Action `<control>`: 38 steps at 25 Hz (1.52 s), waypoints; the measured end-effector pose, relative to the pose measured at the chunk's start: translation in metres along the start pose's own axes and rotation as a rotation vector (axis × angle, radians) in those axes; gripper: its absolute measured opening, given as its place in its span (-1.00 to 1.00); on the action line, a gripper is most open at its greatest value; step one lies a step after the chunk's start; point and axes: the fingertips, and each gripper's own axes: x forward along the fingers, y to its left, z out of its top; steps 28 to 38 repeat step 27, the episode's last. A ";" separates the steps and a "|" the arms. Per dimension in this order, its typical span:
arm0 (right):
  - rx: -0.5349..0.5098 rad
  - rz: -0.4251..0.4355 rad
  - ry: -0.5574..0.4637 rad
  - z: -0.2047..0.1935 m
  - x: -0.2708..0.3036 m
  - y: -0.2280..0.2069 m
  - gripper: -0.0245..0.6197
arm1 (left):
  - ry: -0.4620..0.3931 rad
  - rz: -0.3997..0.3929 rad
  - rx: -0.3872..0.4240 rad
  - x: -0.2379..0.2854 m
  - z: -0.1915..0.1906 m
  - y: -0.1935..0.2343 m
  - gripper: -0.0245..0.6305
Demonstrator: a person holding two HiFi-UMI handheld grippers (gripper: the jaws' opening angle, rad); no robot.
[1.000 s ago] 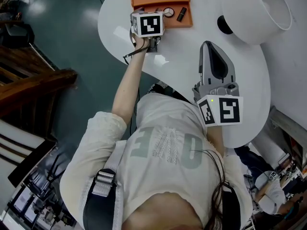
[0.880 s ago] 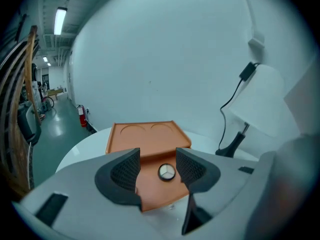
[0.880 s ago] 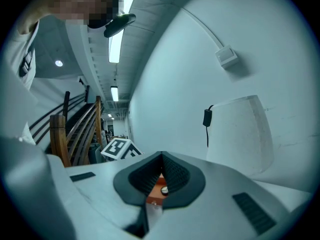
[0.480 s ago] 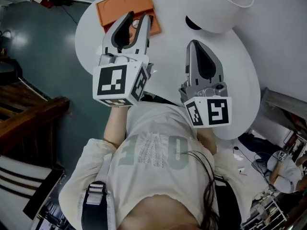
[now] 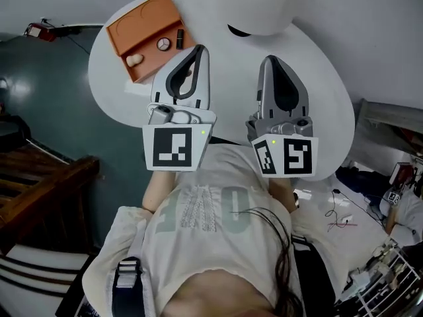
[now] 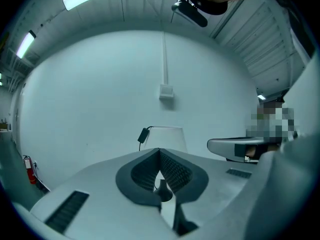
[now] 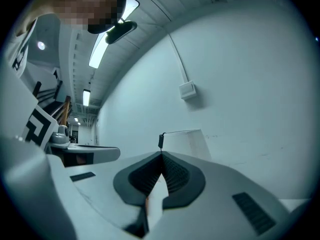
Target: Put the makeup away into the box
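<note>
An orange box [image 5: 125, 28] lies open at the far left of the round white table [image 5: 324, 91]. In it are a beige sponge [image 5: 134, 59], a round compact [image 5: 162, 43] and a dark lipstick [image 5: 179, 38]. My left gripper [image 5: 200, 49] is held level above the table, right of the box, its jaws shut and empty. My right gripper [image 5: 269, 59] hangs beside it, also shut with nothing held. In the left gripper view the pads [image 6: 172, 170] meet at the left gripper's tip [image 6: 160, 151]. The right gripper view shows the right gripper [image 7: 161, 155] closed the same way.
A white lampshade [image 5: 261, 8] stands at the far side of the table, straight ahead of both grippers, with a dark base under it. A pale wall lies behind it. Dark floor and wooden steps [image 5: 39, 183] are at the left.
The left gripper lifted away from the orange box, shut its jaws and came back beside the right gripper. The right gripper shifted a little. The view tilted up.
</note>
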 end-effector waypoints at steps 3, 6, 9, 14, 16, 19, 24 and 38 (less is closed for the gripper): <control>-0.024 -0.007 0.009 0.000 -0.002 0.000 -0.91 | 0.001 -0.017 -0.001 0.001 0.001 -0.006 -0.90; -0.019 0.001 0.002 0.002 -0.004 0.003 -0.91 | -0.001 -0.027 -0.010 0.000 0.004 -0.009 -0.90; -0.016 -0.002 0.004 0.002 -0.004 0.001 -0.91 | -0.002 -0.029 -0.006 0.001 0.005 -0.010 -0.90; 0.006 0.000 0.002 0.000 -0.003 -0.002 -0.91 | 0.007 -0.027 -0.005 0.004 0.001 -0.009 -0.90; 0.002 -0.003 0.006 0.000 -0.002 -0.001 -0.91 | 0.011 -0.026 -0.009 0.003 0.000 -0.007 -0.90; -0.005 -0.007 0.012 -0.002 -0.001 -0.001 -0.91 | 0.012 -0.027 -0.008 0.004 -0.001 -0.006 -0.91; -0.016 -0.010 0.017 -0.003 -0.002 -0.002 -0.91 | 0.040 -0.016 -0.005 0.004 -0.006 -0.007 -0.90; -0.020 -0.008 0.017 -0.002 -0.003 -0.002 -0.91 | 0.045 -0.015 -0.013 0.004 -0.006 -0.007 -0.90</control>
